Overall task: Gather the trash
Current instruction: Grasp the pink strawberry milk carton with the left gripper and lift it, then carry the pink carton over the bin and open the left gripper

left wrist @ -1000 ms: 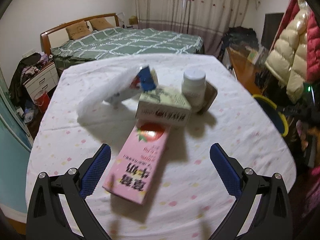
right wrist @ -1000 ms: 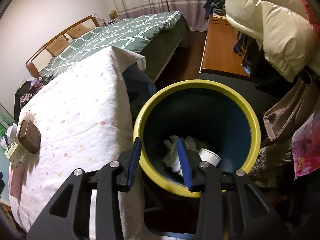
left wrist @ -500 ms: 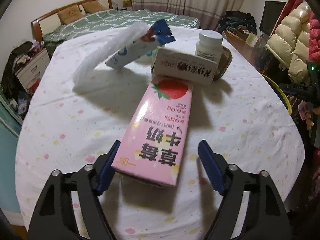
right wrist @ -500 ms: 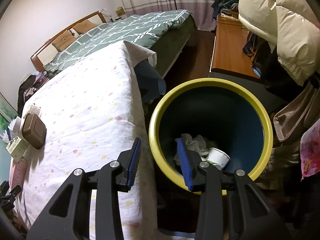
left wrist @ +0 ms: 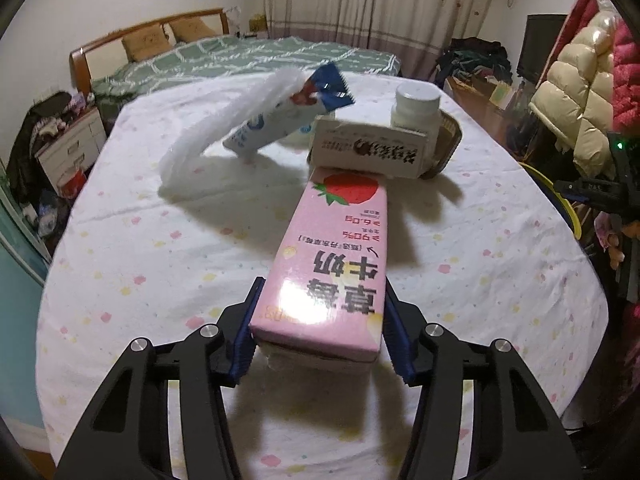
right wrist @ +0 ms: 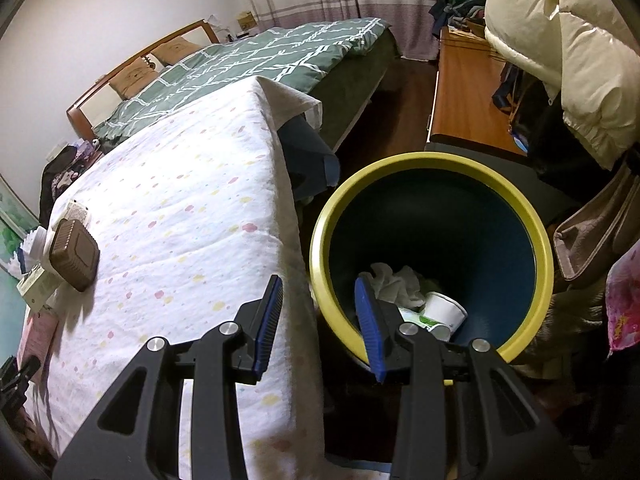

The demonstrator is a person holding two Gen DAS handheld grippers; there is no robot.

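A pink strawberry milk carton (left wrist: 332, 264) lies flat on the table. My left gripper (left wrist: 320, 328) has its blue pads against both sides of the carton's near end. Behind it lie a beige box (left wrist: 368, 152), a white bottle (left wrist: 416, 108), a blue-and-white wrapper (left wrist: 288, 116) and a white tissue strip (left wrist: 224, 128). My right gripper (right wrist: 320, 320) is part open and empty, over the table edge beside a yellow-rimmed blue bin (right wrist: 520, 208). The bin holds crumpled tissue (right wrist: 400, 284) and a white cup (right wrist: 444, 312).
The table has a white dotted cloth (left wrist: 160, 256). A brown tray (right wrist: 74, 254) stands on it at the left of the right wrist view. A bed (right wrist: 248, 60) is behind. A wooden desk (right wrist: 464, 100) and hanging jackets (right wrist: 560, 40) are on the right.
My left gripper moved forward and closed in around the near end of the pink carton. My right gripper shifted left, from over the bin to its rim beside the table edge.
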